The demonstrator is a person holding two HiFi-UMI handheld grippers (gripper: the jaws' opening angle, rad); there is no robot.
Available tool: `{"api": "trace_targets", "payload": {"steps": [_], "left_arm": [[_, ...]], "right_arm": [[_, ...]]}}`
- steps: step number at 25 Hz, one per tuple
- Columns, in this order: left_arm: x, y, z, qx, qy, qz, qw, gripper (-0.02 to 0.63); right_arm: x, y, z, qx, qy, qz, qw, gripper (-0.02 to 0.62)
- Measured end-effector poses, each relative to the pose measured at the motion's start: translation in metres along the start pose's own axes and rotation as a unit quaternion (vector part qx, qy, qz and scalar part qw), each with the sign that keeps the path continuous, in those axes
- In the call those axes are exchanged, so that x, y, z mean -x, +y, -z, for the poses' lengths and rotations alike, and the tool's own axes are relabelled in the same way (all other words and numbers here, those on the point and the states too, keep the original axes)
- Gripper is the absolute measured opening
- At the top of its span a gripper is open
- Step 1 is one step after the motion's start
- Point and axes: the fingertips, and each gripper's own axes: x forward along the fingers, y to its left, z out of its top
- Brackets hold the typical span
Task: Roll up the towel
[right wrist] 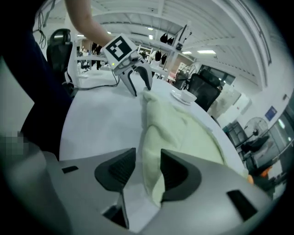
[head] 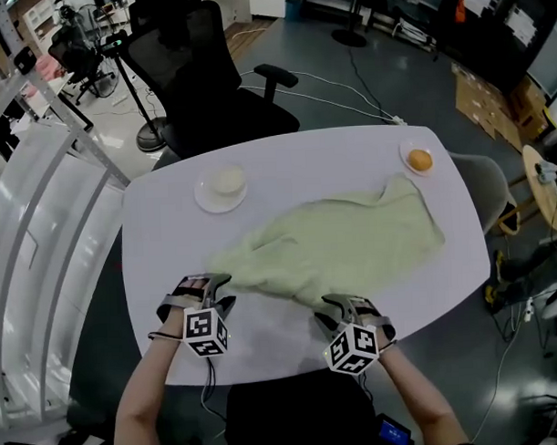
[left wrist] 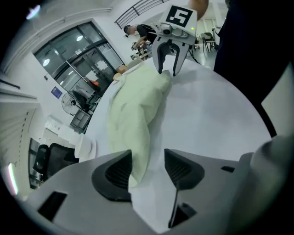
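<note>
— From the head view, where is the towel [head: 338, 242]?

— Spread out and rumpled across the middle of the white table [head: 169, 230], pale green, with its near edge bunched up towards the person. The left gripper [head: 208, 283] is at the near-left corner of the towel, and the right gripper [head: 347, 304] is at the near-right part of that edge. Farther back, a saucer [head: 221, 190] sits just off the towel's left side and a small plate [head: 419, 157] holds something round and orange by the far-right corner.

— And the left gripper view?

— The left gripper [left wrist: 148, 158] has its jaws partly apart. The towel [left wrist: 133, 114] ends right at the left-hand pad, with bare table showing in the gap, so nothing is clamped. The right gripper [left wrist: 167, 69] shows across the table, at the other end of the folded edge.

— The right gripper view?

— Much the same. The right gripper [right wrist: 148, 156] has its jaws about half open. The towel [right wrist: 174, 128] edge lies between them against the right-hand pad, loose and not pinched. The left gripper [right wrist: 140, 85] stands at the far end of the edge.
</note>
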Motion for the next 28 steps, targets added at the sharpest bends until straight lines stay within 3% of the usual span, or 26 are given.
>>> {"api": "trace_targets", "payload": {"steps": [3, 6, 8, 12, 20, 28], "left_arm": [[-0.009, 0.004, 0.009, -0.029, 0.015, 0.001, 0.9995, 0.193], [-0.014, 0.017, 0.011, -0.050, 0.028, -0.005, 0.9984, 0.078], [-0.016, 0.021, 0.013, -0.065, 0.037, 0.002, 0.9972, 0.057], [-0.015, 0.033, 0.019, -0.112, 0.056, -0.004, 0.9922, 0.040], [0.006, 0.030, 0.031, -0.145, 0.072, -0.009, 0.9867, 0.034], [0.031, -0.013, 0.022, -0.133, 0.069, -0.004, 0.9886, 0.032]], "right_arm": [[-0.014, 0.003, 0.018, 0.023, 0.034, -0.003, 0.999, 0.177], [-0.014, 0.000, 0.029, 0.053, 0.051, 0.005, 0.997, 0.141], [-0.011, -0.003, 0.032, 0.070, 0.059, 0.017, 0.996, 0.113], [-0.003, -0.008, 0.031, 0.079, 0.067, 0.034, 0.994, 0.050], [0.025, 0.001, 0.029, 0.084, 0.061, 0.047, 0.994, 0.035], [0.050, 0.027, 0.045, 0.125, 0.058, 0.039, 0.990, 0.032]]}}
